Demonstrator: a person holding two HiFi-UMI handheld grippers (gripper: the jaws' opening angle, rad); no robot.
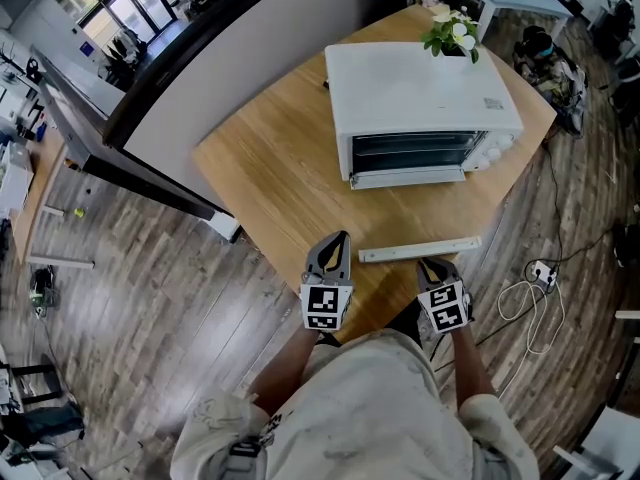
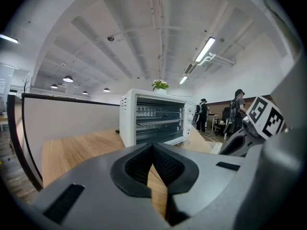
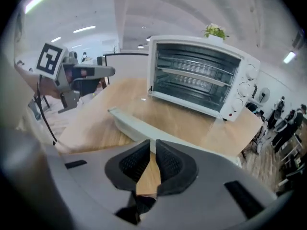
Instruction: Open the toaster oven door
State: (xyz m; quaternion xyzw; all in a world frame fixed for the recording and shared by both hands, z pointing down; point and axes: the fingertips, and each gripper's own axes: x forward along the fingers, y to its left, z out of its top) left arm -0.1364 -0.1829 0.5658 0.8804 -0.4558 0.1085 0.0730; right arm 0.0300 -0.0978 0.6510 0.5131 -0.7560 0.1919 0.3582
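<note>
The white toaster oven (image 1: 420, 98) stands at the far right of the wooden table (image 1: 270, 168). Its glass door hangs open and lies flat, with the white handle bar (image 1: 420, 251) nearest me. The racks show in the open cavity (image 3: 196, 78). My right gripper (image 1: 432, 265) sits just short of the handle bar (image 3: 139, 126), its jaws drawn together to a thin slit with nothing between them. To its left, my left gripper (image 1: 335, 248) hovers over the table's front corner, shut and empty. It faces the toaster oven (image 2: 156, 119).
A small potted plant (image 1: 452, 33) stands on top of the oven. A grey partition wall (image 1: 230, 48) runs along the table's left side. A power strip and white cable (image 1: 535, 288) lie on the floor to the right. People stand in the background (image 2: 237, 109).
</note>
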